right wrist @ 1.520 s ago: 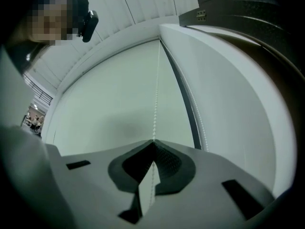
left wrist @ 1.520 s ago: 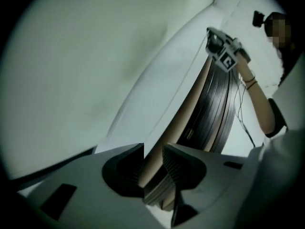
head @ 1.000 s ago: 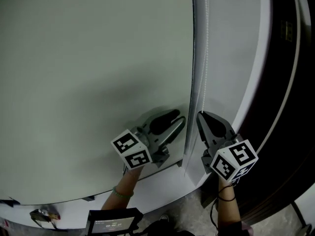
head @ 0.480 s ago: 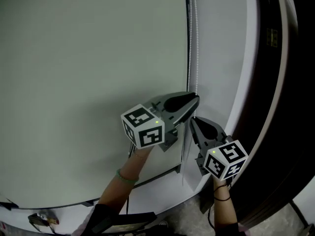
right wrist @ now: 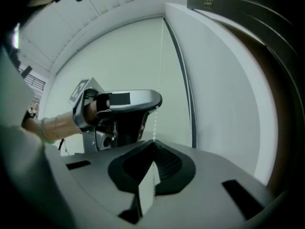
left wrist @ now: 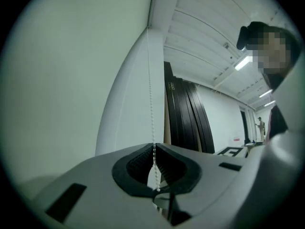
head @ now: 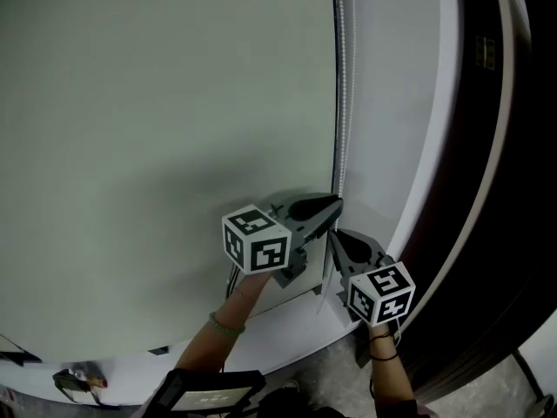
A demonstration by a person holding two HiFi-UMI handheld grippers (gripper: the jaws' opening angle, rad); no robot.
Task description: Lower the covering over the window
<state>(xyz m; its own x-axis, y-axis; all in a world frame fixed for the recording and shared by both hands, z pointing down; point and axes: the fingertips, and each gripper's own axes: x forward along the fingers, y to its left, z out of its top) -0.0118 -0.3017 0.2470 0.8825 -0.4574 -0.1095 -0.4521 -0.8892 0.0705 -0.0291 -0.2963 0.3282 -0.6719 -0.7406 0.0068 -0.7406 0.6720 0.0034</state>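
the bead chain (head: 340, 103) hangs straight up and down, just beside the right edge of the pale roller blind (head: 157, 129), which is the covering and fills the left part of the head view. the chain's long axis is vertical, and it passes through both grippers. the left gripper (head: 335, 205) is the upper one on the chain and the right gripper (head: 334, 233) sits just under it, so the two hands are stacked close together.

the left gripper's jaws have just been closing, and in its own view the tips now meet with the beads pinched between them. the right gripper is fully closed on the same chain, and the beads run up from its tips.

in my judgement the coming move is a pull straight down along the chain, hand under hand.
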